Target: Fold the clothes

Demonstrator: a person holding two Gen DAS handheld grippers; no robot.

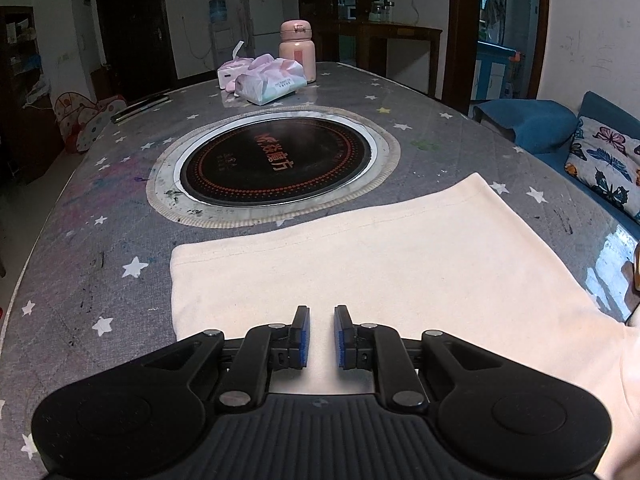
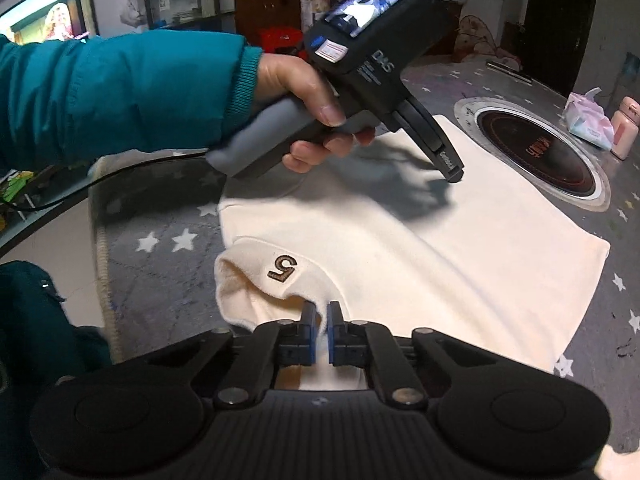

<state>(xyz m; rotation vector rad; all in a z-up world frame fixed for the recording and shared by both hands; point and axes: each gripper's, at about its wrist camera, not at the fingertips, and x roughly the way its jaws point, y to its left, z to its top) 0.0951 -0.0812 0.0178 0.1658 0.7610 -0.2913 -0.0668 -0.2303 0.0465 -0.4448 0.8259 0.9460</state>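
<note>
A cream garment (image 1: 400,260) lies flat and partly folded on the grey star-print table cover (image 1: 80,220). In the right wrist view the garment (image 2: 440,260) shows a folded-over part with a brown number 5 patch (image 2: 283,269). My right gripper (image 2: 322,306) is shut on the cloth edge just below that patch. My left gripper (image 1: 322,312) hovers low over the middle of the garment, open, with nothing between its blue pads. The right wrist view shows the left gripper (image 2: 452,172) held by a hand (image 2: 304,88) in a teal sleeve.
A round black hob (image 1: 276,160) is set into the table beyond the garment. Behind it are a tissue pack (image 1: 268,80) and a pink bottle (image 1: 298,50). A dark flat object (image 1: 140,106) lies far left. A blue sofa with a butterfly pillow (image 1: 608,164) stands to the right.
</note>
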